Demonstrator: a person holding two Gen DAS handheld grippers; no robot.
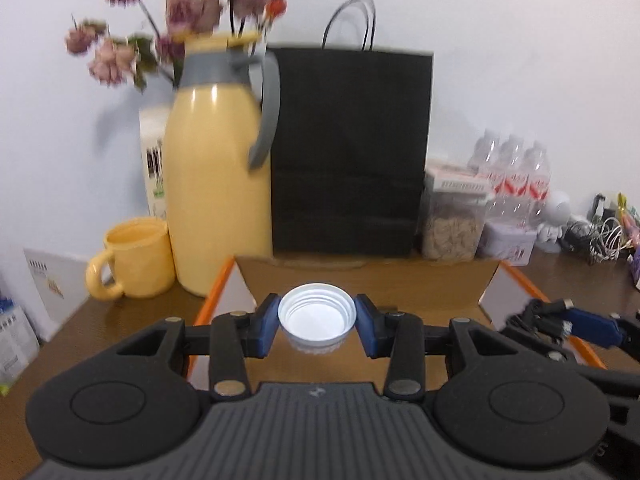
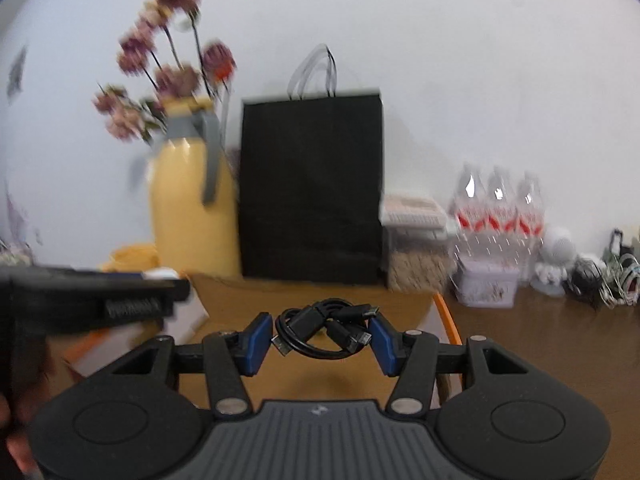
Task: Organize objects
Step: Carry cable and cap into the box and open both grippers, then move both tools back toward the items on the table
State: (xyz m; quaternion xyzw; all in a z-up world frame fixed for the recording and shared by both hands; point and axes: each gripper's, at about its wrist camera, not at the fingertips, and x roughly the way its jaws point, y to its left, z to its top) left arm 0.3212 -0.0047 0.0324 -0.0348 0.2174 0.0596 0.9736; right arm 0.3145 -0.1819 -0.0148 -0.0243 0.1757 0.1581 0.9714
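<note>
My left gripper is shut on a white screw lid, open side facing me, held above an open cardboard box with orange edges. My right gripper is shut on a coiled black cable bundle with several plugs, held above the same box. The right gripper with its cable also shows at the right of the left wrist view. The left gripper's side shows at the left of the right wrist view.
On the brown table behind the box stand a yellow jug with dried flowers, a yellow mug, a black paper bag, a cereal jar, water bottles, a lilac tin and tangled cables.
</note>
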